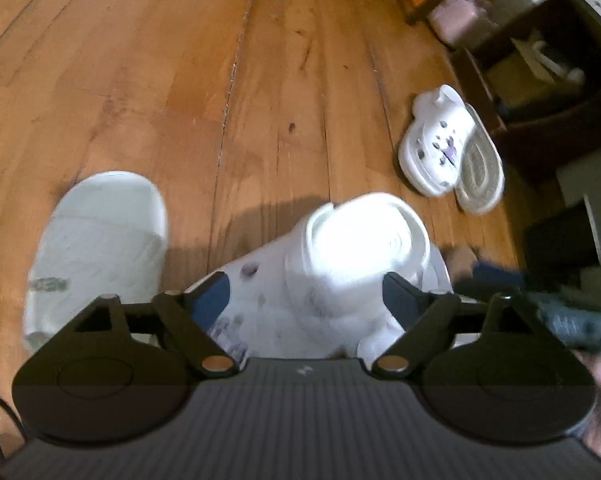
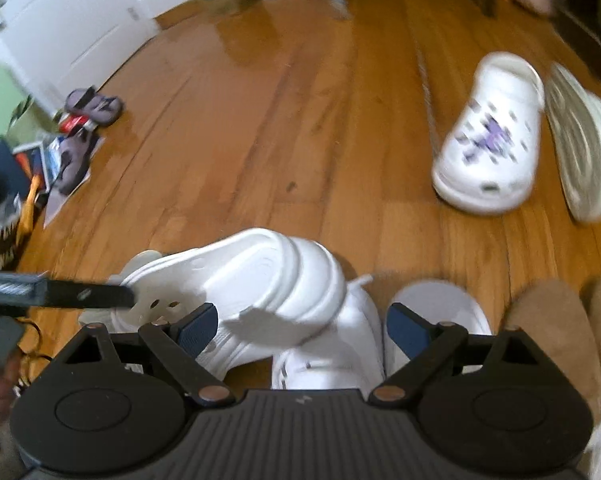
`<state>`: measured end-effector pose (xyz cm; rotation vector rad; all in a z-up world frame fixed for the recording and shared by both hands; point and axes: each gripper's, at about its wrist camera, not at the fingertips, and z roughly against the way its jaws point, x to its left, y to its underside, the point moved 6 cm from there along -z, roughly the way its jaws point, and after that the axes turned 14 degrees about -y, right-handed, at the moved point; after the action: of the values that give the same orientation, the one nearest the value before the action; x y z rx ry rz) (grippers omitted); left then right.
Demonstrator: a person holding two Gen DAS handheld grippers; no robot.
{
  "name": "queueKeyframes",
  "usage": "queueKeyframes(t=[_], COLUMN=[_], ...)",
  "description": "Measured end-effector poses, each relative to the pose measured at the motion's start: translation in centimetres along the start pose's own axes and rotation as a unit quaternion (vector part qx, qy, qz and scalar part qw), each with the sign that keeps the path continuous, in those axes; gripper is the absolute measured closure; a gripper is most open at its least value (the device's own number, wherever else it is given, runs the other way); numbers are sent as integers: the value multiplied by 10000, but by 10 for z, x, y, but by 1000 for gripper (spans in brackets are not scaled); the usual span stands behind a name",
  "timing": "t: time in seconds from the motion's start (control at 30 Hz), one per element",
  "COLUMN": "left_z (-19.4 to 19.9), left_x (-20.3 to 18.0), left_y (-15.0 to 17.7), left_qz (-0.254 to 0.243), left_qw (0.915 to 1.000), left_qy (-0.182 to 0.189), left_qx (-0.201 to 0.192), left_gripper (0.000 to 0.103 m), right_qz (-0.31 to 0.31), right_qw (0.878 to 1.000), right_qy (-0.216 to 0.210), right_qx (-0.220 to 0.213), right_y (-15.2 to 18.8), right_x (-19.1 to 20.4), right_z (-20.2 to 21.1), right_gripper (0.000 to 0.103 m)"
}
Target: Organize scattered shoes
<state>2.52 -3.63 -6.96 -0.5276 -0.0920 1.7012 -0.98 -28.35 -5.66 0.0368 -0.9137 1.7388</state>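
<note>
Shoes: you have a plain white clog [image 2: 252, 280] lying tilted over a white sneaker [image 2: 332, 352] right under your grippers, with a pale slide [image 1: 96, 240] just beside them on the wooden floor [image 1: 220, 80].
Second pair: a charm-studded clog [image 2: 488, 136] sits well apart toward the floor's far right side, touching an overturned slide [image 2: 580, 148], sole up.
Left gripper [image 1: 304, 300]: jaws wide, straddling the clog without pressing on it.
Right gripper [image 2: 300, 328]: jaws wide, nothing gripped.
Risk: both views are blurred; if you close while moving fast, the pads may catch only the clog's edge and it could slip or knock the sneaker aside.
Crowding: tan slippers [image 2: 552, 340] lie just beside the pile, easy to nudge.
Room: white cabinet doors, a clutter of papers at the far left edge, dark furniture to the right.
</note>
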Motion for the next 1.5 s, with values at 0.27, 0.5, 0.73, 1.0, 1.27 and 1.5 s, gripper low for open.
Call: queueKeyframes(t=[0.27, 0.5, 0.73, 1.0, 1.27, 1.5], left_z=[14, 9, 11, 14, 2, 4], left_x=[51, 50, 49, 55, 84, 100], left_y=[-6, 11, 6, 5, 4, 3], left_qz=[545, -68, 50, 223, 968, 1466], left_qw=[9982, 9999, 9952, 9924, 9900, 9813], left_qy=[5, 103, 969, 1198, 1028, 1247], left_qx=[-251, -110, -150, -176, -20, -63], left_gripper=[17, 16, 16, 16, 15, 14], right_qz=[3437, 4716, 5031, 4738, 4079, 3486], right_qw=[9305, 8325, 7892, 7780, 8128, 8380], right_qy=[-37, -344, -355, -1005, -897, -473], right_qx=[1269, 2887, 3504, 4002, 4061, 4171], right_y=[-14, -10, -25, -15, -16, -22], right_x=[100, 116, 117, 116, 110, 114], right_z=[-44, -83, -101, -144, -140, -131], right_gripper=[37, 44, 44, 43, 69, 75])
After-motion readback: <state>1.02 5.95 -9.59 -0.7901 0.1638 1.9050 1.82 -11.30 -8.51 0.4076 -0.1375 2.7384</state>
